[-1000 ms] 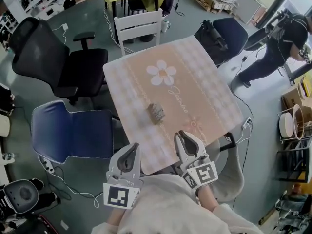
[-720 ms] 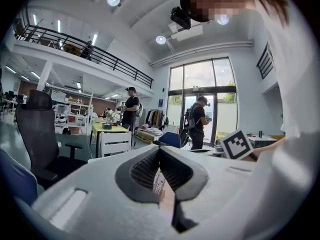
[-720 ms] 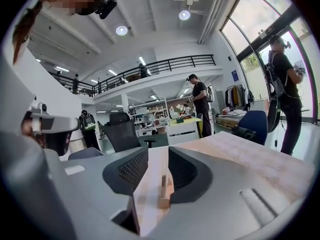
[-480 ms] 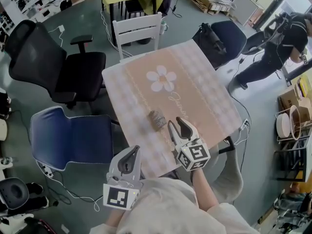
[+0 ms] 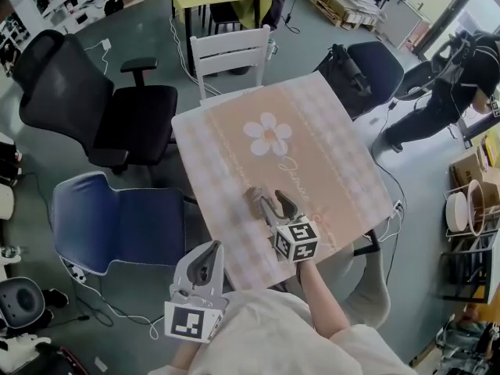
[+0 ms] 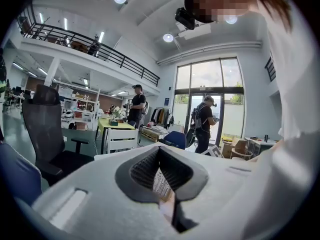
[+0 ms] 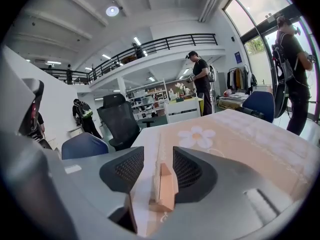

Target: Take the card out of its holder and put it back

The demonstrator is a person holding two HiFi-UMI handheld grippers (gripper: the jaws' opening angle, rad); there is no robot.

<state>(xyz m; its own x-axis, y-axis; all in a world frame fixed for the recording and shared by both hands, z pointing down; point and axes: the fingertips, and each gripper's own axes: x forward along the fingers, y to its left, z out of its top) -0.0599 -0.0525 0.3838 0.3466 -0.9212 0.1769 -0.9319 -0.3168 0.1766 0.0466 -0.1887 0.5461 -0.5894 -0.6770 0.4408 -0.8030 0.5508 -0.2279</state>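
Note:
A small wooden card holder [image 5: 254, 197] with a printed card in it stands on the table's pink flower cloth [image 5: 312, 155], near the front edge. My right gripper [image 5: 272, 202] is open; its jaws have just been opening and now stand either side of the holder without pressing on it. In the right gripper view the holder [image 7: 164, 190] sits between the pads [image 7: 131, 168], with the card [image 7: 155, 170] edge-on. My left gripper [image 5: 208, 250] hangs shut below the table's near edge. Past its closed tips [image 6: 159, 150] the card [image 6: 161, 184] shows in the left gripper view.
A white wooden chair [image 5: 230, 51] stands at the table's far side, a black office chair [image 5: 94, 92] and a blue chair [image 5: 117, 217] to its left, a dark chair [image 5: 367, 65] at its far right. A person [image 5: 457, 84] stands at the right.
My right gripper has gone forward and down from the table's front edge to the holder, and its jaws have spread apart. The left gripper has stayed about where it was.

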